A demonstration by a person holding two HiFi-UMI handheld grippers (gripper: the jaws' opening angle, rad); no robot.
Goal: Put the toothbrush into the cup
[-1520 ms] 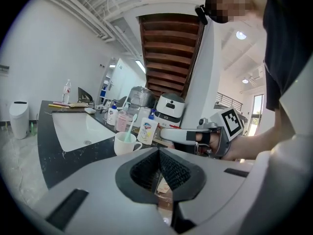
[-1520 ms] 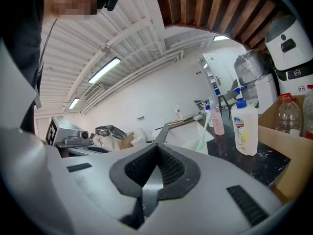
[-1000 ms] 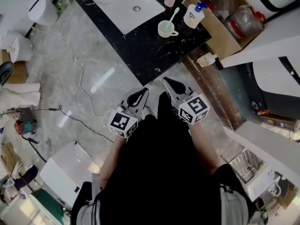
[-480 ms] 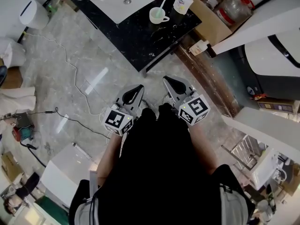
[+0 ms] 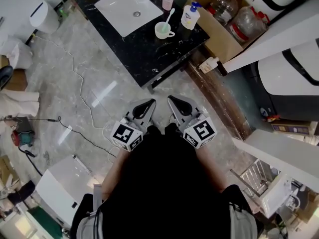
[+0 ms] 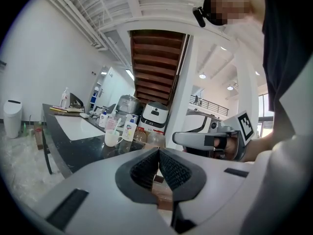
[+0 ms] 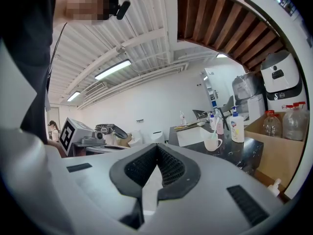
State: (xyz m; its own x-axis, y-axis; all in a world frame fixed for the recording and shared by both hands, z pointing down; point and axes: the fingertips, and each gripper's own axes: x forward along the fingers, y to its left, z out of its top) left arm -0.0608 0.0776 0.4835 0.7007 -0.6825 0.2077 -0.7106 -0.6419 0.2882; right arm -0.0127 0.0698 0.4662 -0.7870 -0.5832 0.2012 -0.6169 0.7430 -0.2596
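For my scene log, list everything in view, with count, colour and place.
black marble counter: one, black, ahead
white square sink basin: one, white, in the counter
pale green handled cup: one, pale green, on the counter
whitish plastic toothbrush: one, whitish, standing in the cup
white pump bottle: one, blue-topped, beside the cup
pink plastic bottle: one, pink, beyond the cup
brown cardboard box: one, brown, right of the counter
clear plastic jugs: two, clear, in the box
left gripper: one, grey, shut, empty
right gripper: one, grey, shut, empty
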